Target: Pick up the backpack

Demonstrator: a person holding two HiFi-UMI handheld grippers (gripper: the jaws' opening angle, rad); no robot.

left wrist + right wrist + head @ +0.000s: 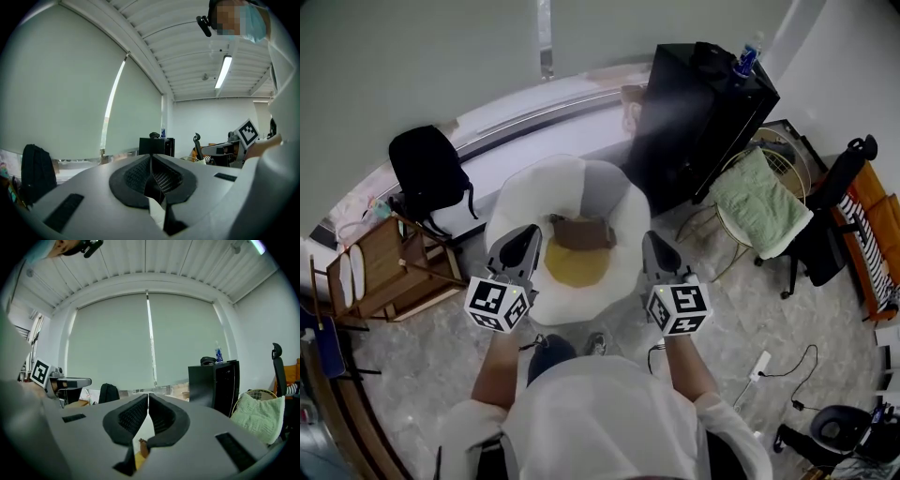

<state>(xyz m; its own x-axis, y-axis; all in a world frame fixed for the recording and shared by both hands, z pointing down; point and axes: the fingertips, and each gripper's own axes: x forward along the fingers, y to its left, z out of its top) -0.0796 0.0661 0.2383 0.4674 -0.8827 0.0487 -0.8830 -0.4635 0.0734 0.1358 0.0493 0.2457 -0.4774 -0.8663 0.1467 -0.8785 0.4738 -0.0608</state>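
With jaws pressed together on nothing, the 2 claws, left gripper point(525, 239) and right gripper point(654, 244), hover over the white chair point(517, 202), while the black backpack point(427, 173) stands upright at far left by the window, nearer the left gripper.

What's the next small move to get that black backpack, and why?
Probably carry the left gripper toward the backpack, opening its jaws on the way: it and the right gripper are shut and empty over the white chair, and the backpack sits apart, left of it.
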